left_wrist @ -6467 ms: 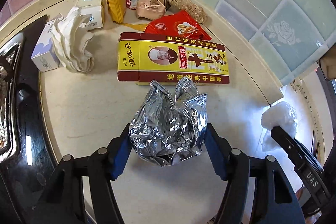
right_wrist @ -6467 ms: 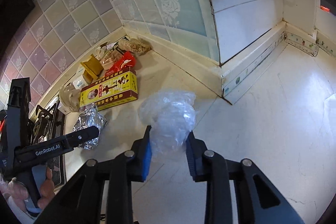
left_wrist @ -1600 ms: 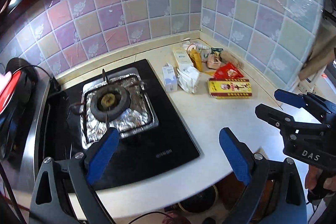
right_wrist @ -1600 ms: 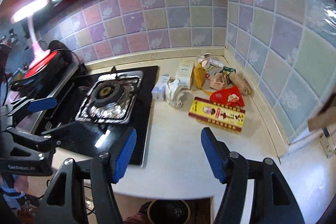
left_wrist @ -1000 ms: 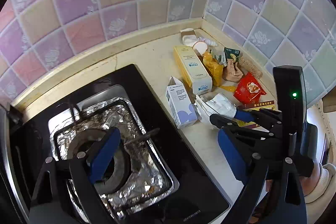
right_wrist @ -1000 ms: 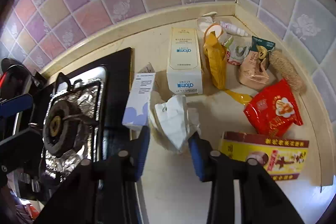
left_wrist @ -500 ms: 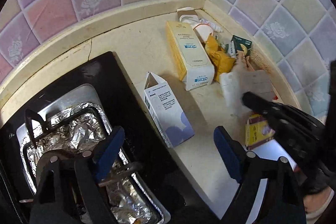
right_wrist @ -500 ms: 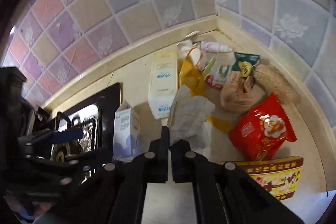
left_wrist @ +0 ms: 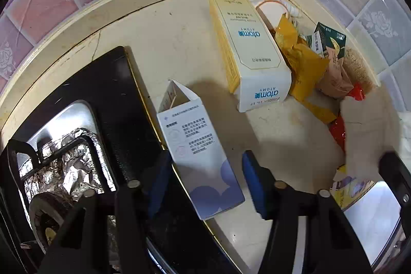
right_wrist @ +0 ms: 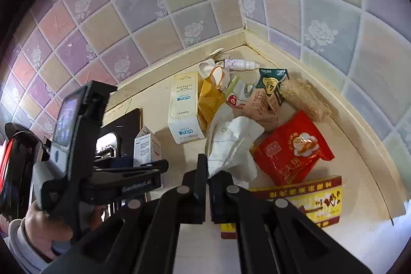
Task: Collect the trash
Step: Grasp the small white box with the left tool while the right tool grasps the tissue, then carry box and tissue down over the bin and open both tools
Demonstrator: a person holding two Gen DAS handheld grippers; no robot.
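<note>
Right wrist view first: how far along is the collecting? (first speaker)

Early, I'd judge. The right gripper [right_wrist: 206,166] is pinched tight on the crumpled white paper tissue [right_wrist: 231,145], which rises from its jaws above the cream counter [right_wrist: 359,171]. No bin shows in either view. (second speaker)

And the other tongs? (first)

The left gripper [left_wrist: 203,163] has just been closing in around the small white-and-blue carton [left_wrist: 197,153], which lies across the edge of the black glass hob [left_wrist: 110,94]. The carton sits between the jaws, but one pad looks just clear of it, so it is not gripped yet. (second)

What's left? (first)

Piled in the corner: the tall white-and-yellow box [left_wrist: 246,55], the crumpled yellow wrapper [left_wrist: 300,60], the red snack packet [right_wrist: 290,153], the flat red-and-yellow box [right_wrist: 308,197] and the small white dropper bottle [right_wrist: 240,64]. (second)

Anything inside them? (first)

The small carton's top flap stands open, but its inside can't be made out. The others look shut. (second)
</note>
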